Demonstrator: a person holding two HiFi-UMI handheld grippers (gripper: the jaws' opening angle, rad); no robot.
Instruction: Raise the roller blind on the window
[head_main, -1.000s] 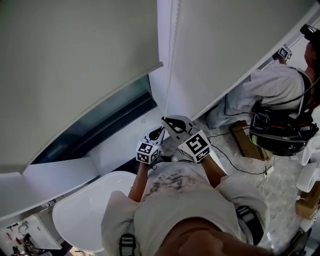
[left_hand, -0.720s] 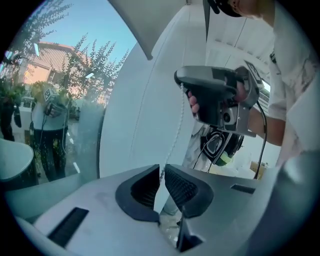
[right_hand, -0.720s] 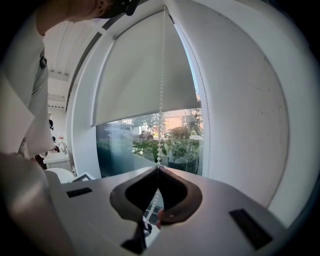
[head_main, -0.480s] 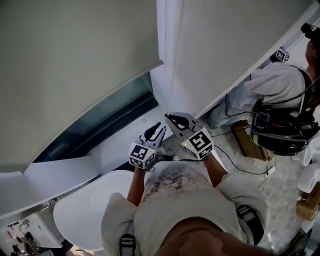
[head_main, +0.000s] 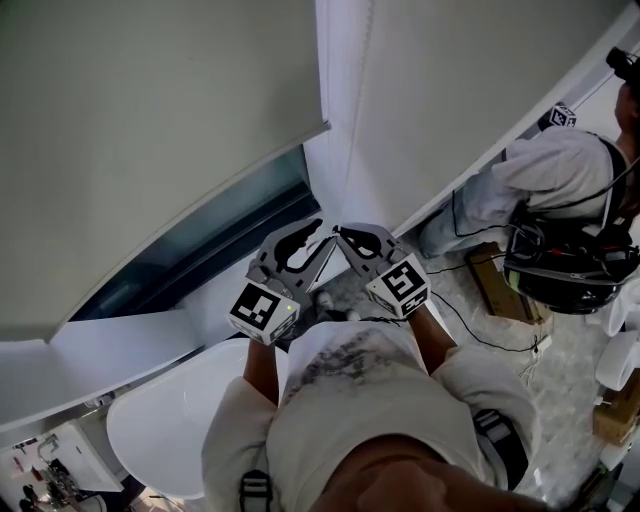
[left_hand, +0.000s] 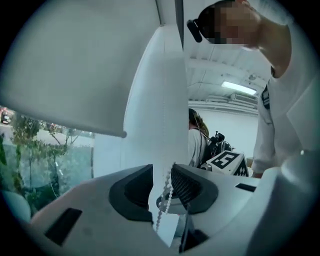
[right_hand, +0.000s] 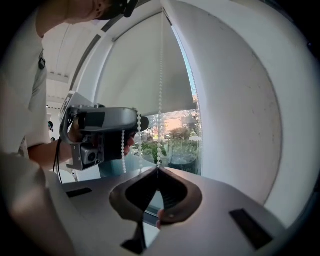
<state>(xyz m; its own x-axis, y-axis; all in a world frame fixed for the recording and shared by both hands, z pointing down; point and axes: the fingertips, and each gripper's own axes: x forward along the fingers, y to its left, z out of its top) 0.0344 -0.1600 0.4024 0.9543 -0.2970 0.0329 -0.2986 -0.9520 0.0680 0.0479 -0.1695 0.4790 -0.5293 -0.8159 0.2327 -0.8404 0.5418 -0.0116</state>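
Roller blind (head_main: 150, 120) hangs left of the white pillar (head_main: 335, 110), part raised, with window glass (head_main: 200, 240) bare beneath its bottom edge; the bead chain (right_hand: 160, 100) runs down the pillar's front. Right tool (right_hand: 157, 169) is pressed together on the chain, while the left tool (left_hand: 161, 180) stands spread with the chain hanging loose between its jaws. This appears to be a change of grip, and next the left tool must close on the hauling strand before the right lets go. No brand or writing legible; the marker cubes (head_main: 262, 310) carry patterns only.
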